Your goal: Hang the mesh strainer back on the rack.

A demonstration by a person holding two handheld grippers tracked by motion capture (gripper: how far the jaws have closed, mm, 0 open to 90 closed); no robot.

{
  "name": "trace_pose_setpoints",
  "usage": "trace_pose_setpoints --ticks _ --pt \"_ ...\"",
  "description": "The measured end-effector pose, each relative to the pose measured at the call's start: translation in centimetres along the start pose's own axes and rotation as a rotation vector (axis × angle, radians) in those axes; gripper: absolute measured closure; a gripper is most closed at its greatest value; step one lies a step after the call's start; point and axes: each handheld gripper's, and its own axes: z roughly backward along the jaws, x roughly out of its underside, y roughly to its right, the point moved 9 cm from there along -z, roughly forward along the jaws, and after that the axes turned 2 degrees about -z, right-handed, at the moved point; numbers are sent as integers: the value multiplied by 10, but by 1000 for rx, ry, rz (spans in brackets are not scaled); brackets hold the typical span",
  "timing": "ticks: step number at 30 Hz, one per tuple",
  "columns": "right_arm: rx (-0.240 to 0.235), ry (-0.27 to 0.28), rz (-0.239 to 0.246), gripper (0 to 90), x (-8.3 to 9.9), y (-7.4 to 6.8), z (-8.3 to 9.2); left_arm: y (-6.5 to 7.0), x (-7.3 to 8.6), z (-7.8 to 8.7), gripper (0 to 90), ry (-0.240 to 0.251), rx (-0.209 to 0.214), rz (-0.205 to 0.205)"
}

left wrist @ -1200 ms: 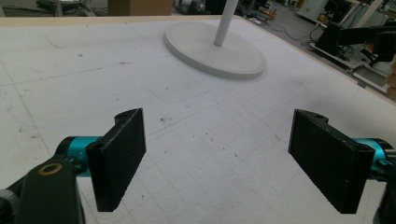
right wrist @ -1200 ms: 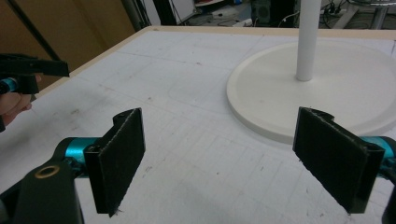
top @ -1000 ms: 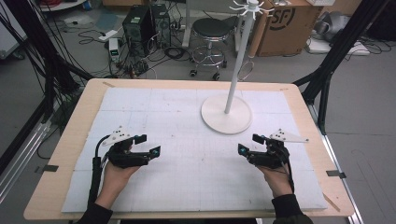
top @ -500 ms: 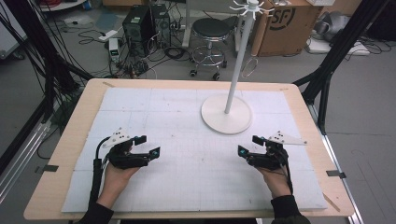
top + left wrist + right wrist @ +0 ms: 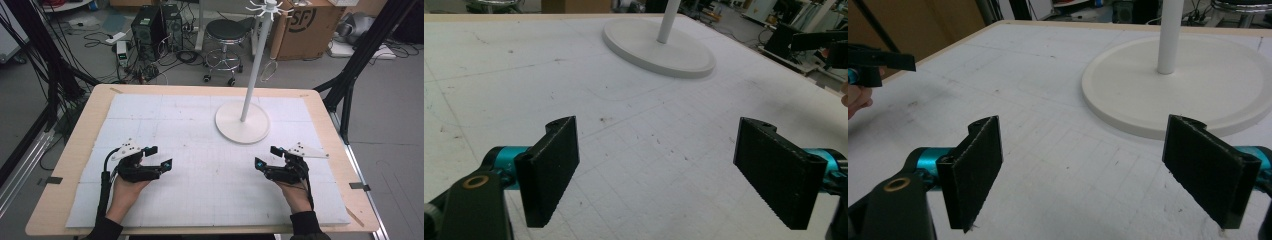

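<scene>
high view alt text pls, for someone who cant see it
A person's two hands rest on a white gridded mat covering a wooden table, the left gripper and right gripper both open and empty. Between and beyond them stands a white pole stand on a round base.

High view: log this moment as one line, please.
left gripper: open, empty | right gripper: open, empty | white stand: upright, untouched, beyond both | white mat: bare between grippers
</scene>
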Motion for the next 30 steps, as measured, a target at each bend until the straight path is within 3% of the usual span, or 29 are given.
trace_pose_setpoints --ticks 5,12,30 --pt "-17 -6 -34 150 3 0 -2 1 1 0 190 6 6 -9" --pt "-14 -1 -17 149 3 -1 -2 1 0 0 190 14 4 -14" --pt "-15 -1 -27 150 4 -1 -3 1 0 0 190 13 6 -14"
